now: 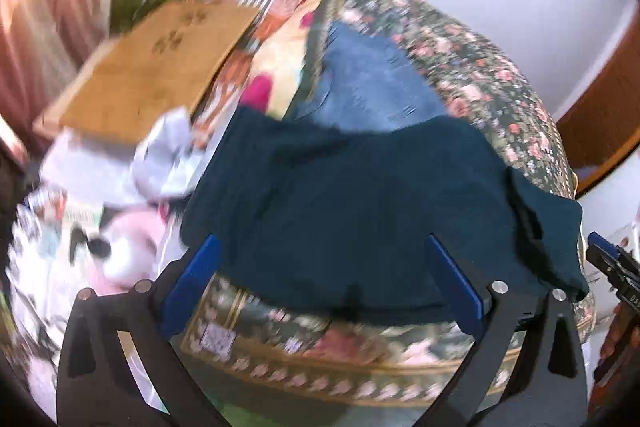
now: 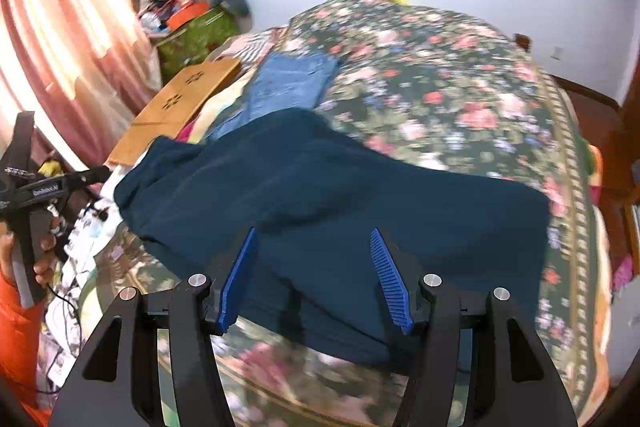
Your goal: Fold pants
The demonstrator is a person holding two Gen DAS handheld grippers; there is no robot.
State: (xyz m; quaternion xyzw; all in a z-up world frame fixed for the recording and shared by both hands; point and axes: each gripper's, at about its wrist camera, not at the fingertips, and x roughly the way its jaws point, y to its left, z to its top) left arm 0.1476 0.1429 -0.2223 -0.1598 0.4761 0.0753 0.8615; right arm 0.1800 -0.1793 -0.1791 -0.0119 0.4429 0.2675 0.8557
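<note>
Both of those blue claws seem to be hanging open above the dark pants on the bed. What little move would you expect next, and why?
Probably a short drop to the pants' near edge. The dark teal pants lie folded on the floral bedspread, and both the left gripper and right gripper are open and hold nothing, so another fold needs a fresh grip first.

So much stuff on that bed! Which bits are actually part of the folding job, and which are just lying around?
Part of the job:
- dark teal pants
- left tongs, open
- right tongs, open

Just lying about:
- blue jeans
- wooden board
- floral bedspread
- green box of clutter
</note>
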